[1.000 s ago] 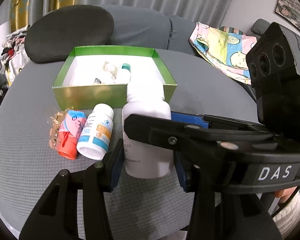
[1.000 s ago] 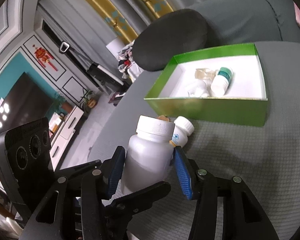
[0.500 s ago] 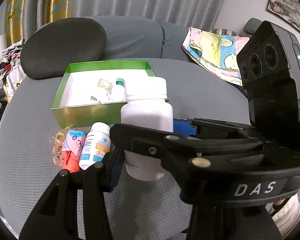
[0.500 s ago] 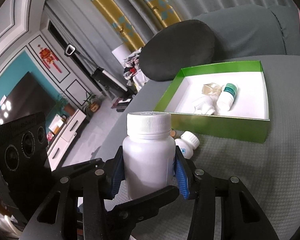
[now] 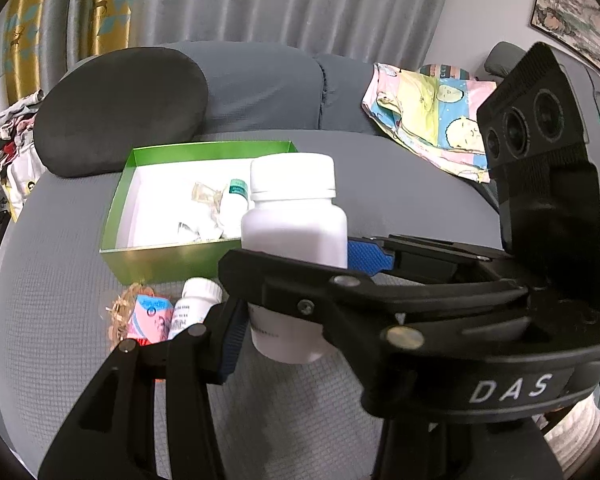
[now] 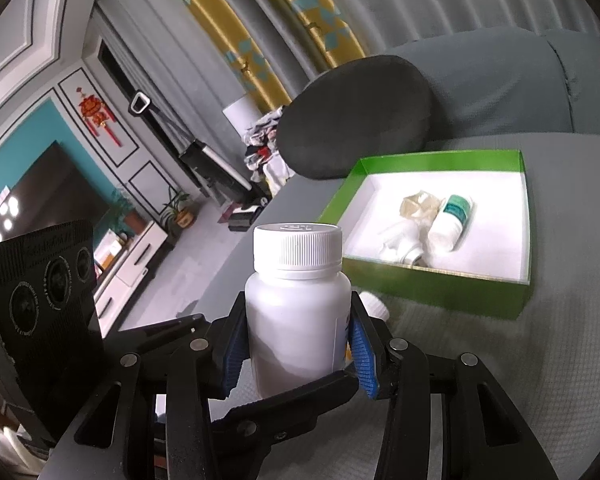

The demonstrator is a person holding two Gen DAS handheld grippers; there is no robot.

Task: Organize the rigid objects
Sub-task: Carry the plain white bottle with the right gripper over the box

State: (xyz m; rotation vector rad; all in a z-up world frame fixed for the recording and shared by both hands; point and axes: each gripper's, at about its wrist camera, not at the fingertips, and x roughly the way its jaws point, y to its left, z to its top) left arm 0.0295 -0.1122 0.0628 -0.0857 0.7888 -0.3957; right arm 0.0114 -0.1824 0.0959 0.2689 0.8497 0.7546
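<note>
Both hand-held grippers clamped on one white bottle (image 6: pixel 298 312), upright, lifted off the grey cushion (image 5: pixel 40 264).
Left hand-held gripper (image 5: pixel 292 312) and right hand-held gripper (image 6: pixel 298 350) press it from crossing sides; green box (image 6: pixel 440 294) sits just behind, a small bottle (image 5: pixel 194 304) lies below.

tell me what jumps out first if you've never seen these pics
A big white bottle fills the foreground, upright, clamped from both sides by the blue-padded fingers of the right gripper and left gripper. Behind it a green box sits on the grey cushion, with a few small bottles lying inside.
</note>
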